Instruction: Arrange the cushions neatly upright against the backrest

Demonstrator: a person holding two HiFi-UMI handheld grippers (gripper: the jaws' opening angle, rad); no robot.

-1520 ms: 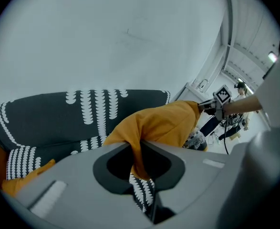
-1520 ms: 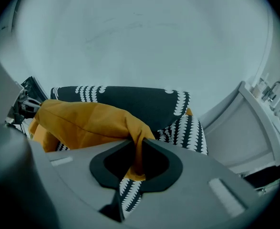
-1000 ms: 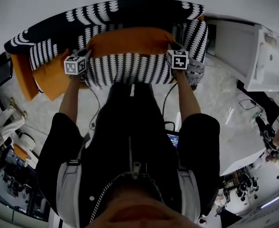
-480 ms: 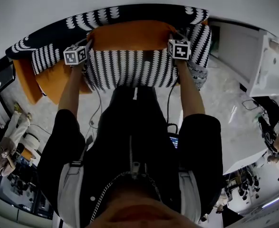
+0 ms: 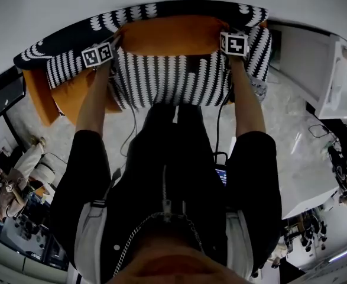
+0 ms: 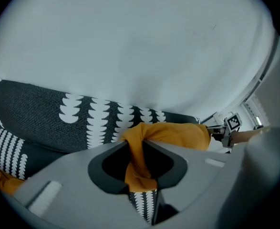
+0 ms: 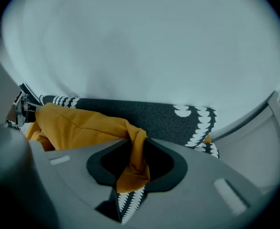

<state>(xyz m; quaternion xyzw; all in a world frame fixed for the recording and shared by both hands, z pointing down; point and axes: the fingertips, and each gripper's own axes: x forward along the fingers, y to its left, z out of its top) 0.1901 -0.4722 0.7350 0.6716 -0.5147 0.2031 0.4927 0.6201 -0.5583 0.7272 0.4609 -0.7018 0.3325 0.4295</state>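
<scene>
Your left gripper (image 5: 115,40) and right gripper (image 5: 223,33), jaws just eased slightly wider, each pinch top corner of orange cushion (image 5: 170,34), upright against patterned sofa backrest (image 5: 161,9); second orange cushion (image 5: 73,93) near backrest's left end.

The head camera sits above the person (image 5: 167,176) and looks forward and steeply down, past the torso and both forearms, onto the sofa backrest (image 5: 161,9). The backrest runs across the top of that frame, well away from the lens. The left gripper (image 5: 115,39) camera rides close behind its own jaws, near the left part of the backrest as the head view shows it. It faces along the jaws toward the backrest and the pale wall (image 6: 130,42) above it. The right gripper (image 5: 223,29) camera is set likewise near the right part of the backrest. All three views share the top edge of the backrest and the orange cushion (image 5: 170,34) before it. Each gripper view also takes in the opposite gripper at the cushion's far end.
</scene>
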